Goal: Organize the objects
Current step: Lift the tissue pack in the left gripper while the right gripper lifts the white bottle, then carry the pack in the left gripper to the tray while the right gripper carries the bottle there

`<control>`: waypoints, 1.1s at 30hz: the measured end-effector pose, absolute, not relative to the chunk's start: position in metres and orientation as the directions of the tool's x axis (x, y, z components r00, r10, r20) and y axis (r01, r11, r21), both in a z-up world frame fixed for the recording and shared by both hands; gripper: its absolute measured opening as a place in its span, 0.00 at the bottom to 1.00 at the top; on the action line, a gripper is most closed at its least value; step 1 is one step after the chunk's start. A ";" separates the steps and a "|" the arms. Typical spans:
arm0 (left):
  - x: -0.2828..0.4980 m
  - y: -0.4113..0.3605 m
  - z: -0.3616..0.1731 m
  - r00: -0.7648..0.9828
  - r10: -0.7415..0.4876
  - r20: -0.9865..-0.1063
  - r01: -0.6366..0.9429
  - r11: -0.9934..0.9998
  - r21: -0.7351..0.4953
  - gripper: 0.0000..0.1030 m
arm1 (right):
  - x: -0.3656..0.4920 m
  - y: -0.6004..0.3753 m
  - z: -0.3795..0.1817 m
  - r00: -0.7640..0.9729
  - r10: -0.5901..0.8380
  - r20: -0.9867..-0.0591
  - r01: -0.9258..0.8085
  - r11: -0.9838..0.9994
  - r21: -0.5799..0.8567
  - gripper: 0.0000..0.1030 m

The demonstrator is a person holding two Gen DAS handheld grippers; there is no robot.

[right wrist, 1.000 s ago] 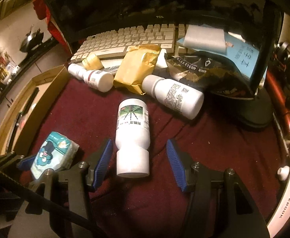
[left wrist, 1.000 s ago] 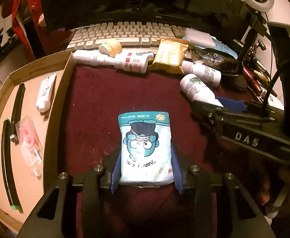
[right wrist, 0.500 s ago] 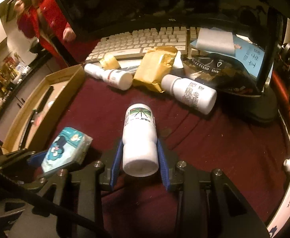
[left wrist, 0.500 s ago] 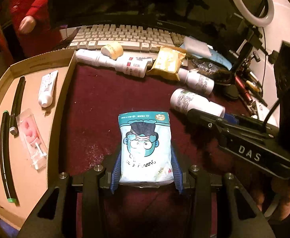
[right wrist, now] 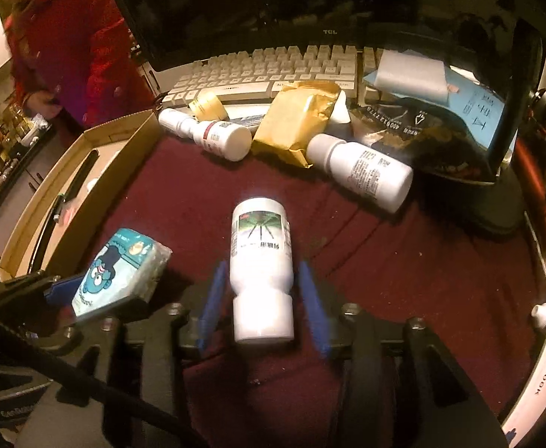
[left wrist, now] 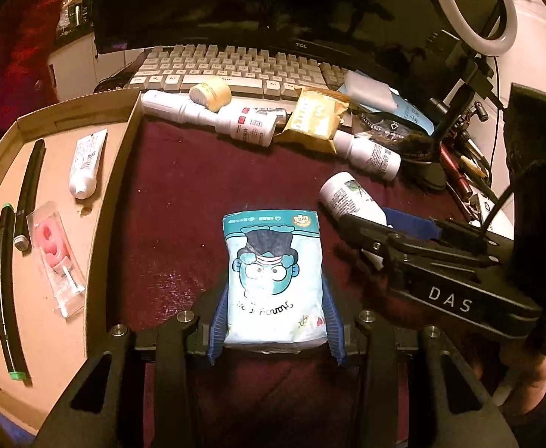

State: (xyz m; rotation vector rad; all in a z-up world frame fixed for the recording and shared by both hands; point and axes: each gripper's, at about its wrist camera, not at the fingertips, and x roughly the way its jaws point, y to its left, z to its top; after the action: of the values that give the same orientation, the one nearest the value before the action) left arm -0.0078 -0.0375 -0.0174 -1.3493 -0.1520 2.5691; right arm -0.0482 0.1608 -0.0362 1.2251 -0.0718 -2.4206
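My left gripper (left wrist: pixel 275 317) is shut on a teal tissue pack with a cartoon face (left wrist: pixel 275 276) and holds it above the dark red mat (left wrist: pixel 198 194). The pack also shows in the right wrist view (right wrist: pixel 118 268). My right gripper (right wrist: pixel 261 298) is shut on a white bottle with a green label (right wrist: pixel 261 261), lifted off the mat; the bottle also shows in the left wrist view (left wrist: pixel 347 196). A cardboard tray (left wrist: pixel 49 231) lies left of the mat, holding pens, a white tube (left wrist: pixel 86 162) and a clear packet (left wrist: pixel 54 257).
At the mat's far edge lie white bottles (left wrist: pixel 247 125) (right wrist: pixel 362 175), a small yellow jar (left wrist: pixel 211 91), a gold pouch (left wrist: pixel 316 119) and a black bag (right wrist: pixel 422 138). A keyboard (left wrist: pixel 235 67) and monitor stand behind. A person in red (right wrist: pixel 78 48) stands at left.
My right gripper closed on the white bottle and lifted it off the mat. My left gripper rose with the tissue pack still held.
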 end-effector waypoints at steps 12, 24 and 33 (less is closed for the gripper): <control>-0.006 -0.055 -0.010 -0.557 0.294 -0.777 -0.142 -0.955 -0.260 0.38 | -0.053 0.151 -0.039 -0.521 -0.361 -0.773 0.338 -0.919 0.202 0.31; -0.005 -0.090 0.019 -0.613 0.286 -0.737 -0.088 -0.951 -0.296 0.38 | -0.042 0.137 -0.012 -0.522 -0.486 -0.701 0.400 -0.865 0.302 0.31; -0.015 -0.157 0.043 -0.673 0.203 -0.711 0.032 -0.953 -0.302 0.38 | -0.051 0.076 0.006 -0.449 -0.598 -0.663 0.515 -0.780 0.355 0.32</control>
State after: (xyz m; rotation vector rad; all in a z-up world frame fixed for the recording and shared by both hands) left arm -0.0154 -0.1570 0.0428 -1.2249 -0.4460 2.7539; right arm -0.0507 0.0756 0.0058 1.0732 -0.1327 -2.2252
